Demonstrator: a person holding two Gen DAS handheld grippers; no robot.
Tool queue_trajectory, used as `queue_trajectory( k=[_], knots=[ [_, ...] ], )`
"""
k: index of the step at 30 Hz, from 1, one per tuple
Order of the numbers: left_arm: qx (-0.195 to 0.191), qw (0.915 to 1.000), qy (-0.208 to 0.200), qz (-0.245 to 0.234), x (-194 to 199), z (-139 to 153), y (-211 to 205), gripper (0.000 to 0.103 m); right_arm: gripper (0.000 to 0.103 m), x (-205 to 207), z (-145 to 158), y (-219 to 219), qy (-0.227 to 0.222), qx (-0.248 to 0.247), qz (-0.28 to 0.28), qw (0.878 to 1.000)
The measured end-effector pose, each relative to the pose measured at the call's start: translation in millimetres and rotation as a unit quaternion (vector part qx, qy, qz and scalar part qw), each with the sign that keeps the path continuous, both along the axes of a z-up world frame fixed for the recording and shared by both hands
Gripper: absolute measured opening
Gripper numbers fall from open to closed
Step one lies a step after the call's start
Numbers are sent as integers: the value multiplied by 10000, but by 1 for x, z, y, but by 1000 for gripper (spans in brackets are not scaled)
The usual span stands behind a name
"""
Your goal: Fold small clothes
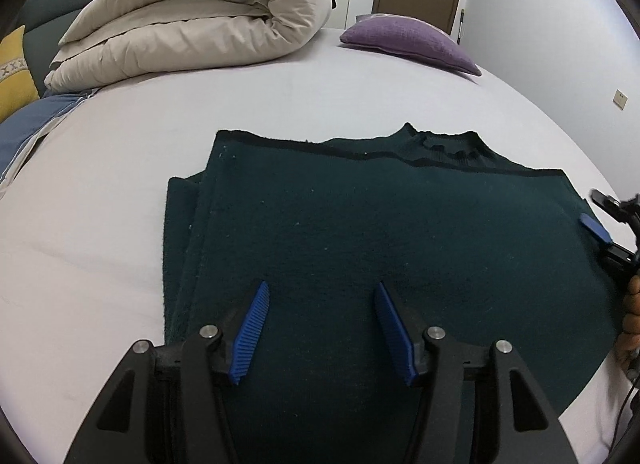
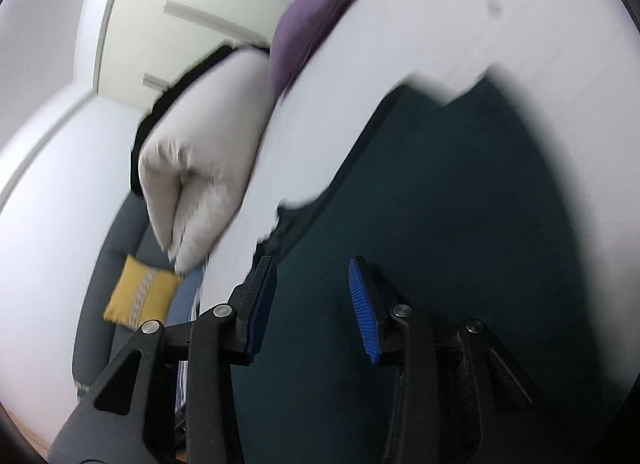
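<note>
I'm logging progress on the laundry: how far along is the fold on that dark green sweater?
Done: the sweater lies flat on the bed, one side already folded in, layered edges showing. In hand: nothing; the left gripper and right gripper are both open above it. Left: the final folds.

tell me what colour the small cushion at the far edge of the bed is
Purple; the small knitted cushion shows best in the left wrist view.

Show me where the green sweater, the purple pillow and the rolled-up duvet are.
green sweater (image 1: 380, 232), left wrist view, middle of its body.
purple pillow (image 1: 408, 38), left wrist view, its top face.
rolled-up duvet (image 1: 200, 20), left wrist view, its outer fold.
</note>
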State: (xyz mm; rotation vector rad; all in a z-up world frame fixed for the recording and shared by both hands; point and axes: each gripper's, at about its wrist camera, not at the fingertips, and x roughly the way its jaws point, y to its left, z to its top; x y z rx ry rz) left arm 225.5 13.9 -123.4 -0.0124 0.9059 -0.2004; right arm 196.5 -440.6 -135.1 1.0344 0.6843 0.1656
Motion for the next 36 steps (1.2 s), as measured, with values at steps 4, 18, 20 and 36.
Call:
queue_trajectory(
  k=[4,18,20,36],
  knots=[
    [-18,10000,0,5,1,0,0,59,42,-33,13,-45,59,-284,-644,9975],
    [-201,9997,144,78,-19,17,-5,59,62,-162,18,-107,732,-471,-986,9913],
    [-358,9991,221,-8,-28,20,-11,59,62,-162,16,-91,777,-437,-842,9925],
    [-973,9921,756,-239,-41,-1,-21,59,62,-134,12,-48,1302,61,-504,9902]
  ],
)
